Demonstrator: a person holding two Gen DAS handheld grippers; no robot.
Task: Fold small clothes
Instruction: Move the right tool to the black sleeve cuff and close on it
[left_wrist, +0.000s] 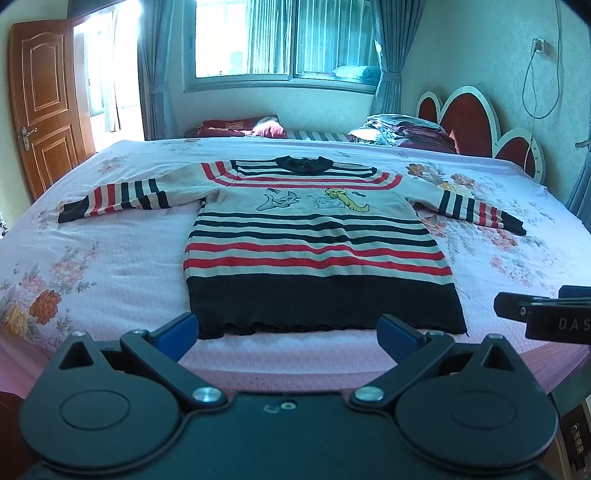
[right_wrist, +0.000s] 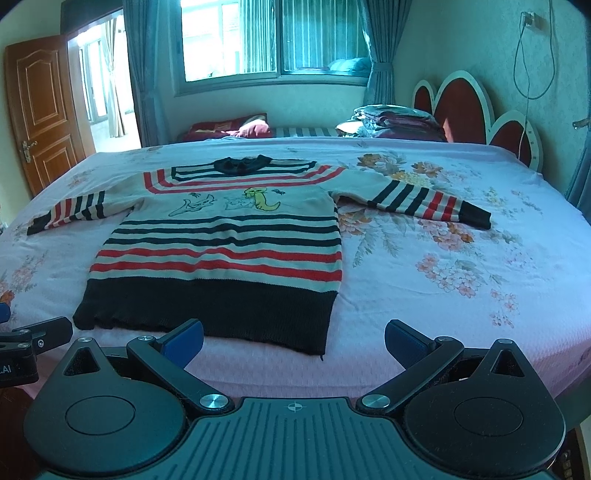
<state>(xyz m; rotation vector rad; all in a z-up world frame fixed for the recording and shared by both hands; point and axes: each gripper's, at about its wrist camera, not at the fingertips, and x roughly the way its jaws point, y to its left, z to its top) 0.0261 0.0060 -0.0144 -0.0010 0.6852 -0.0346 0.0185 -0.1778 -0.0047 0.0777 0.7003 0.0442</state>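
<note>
Garment: a small striped sweater (left_wrist: 317, 236) lies face up and flat on the bed (left_wrist: 110, 266), collar at 12 o'clock, dark hem at 6 o'clock nearest the grippers. It looks spread out on purpose so that every edge can be reached.
Sleeves: both are stretched straight out, the left sleeve (left_wrist: 114, 197) toward 9 o'clock, the right sleeve (right_wrist: 428, 199) toward 3 o'clock. Neither is folded in yet, so I judge the folding not begun.
Left gripper (left_wrist: 286, 334): jaws spread wide, holding nothing. It hangs just short of the hem, centred on the sweater's lower edge, apart from the cloth.
Right gripper (right_wrist: 293, 339): also wide open and empty. It sits off the hem's 5 o'clock corner, the left pad over the hem in view; whether it touches I cannot tell.
Why so held: both tools wait at the bed's near edge with fingers parted, probably ready to pinch cloth.
Next step, as a guess: a sleeve or side edge gets taken and brought across the body.
Risk: loose knit may sag or drag when lifted from one point.
Background: pillows (left_wrist: 266, 127) and folded bedding (left_wrist: 402, 129) lie at 12 o'clock, well apart.
</note>
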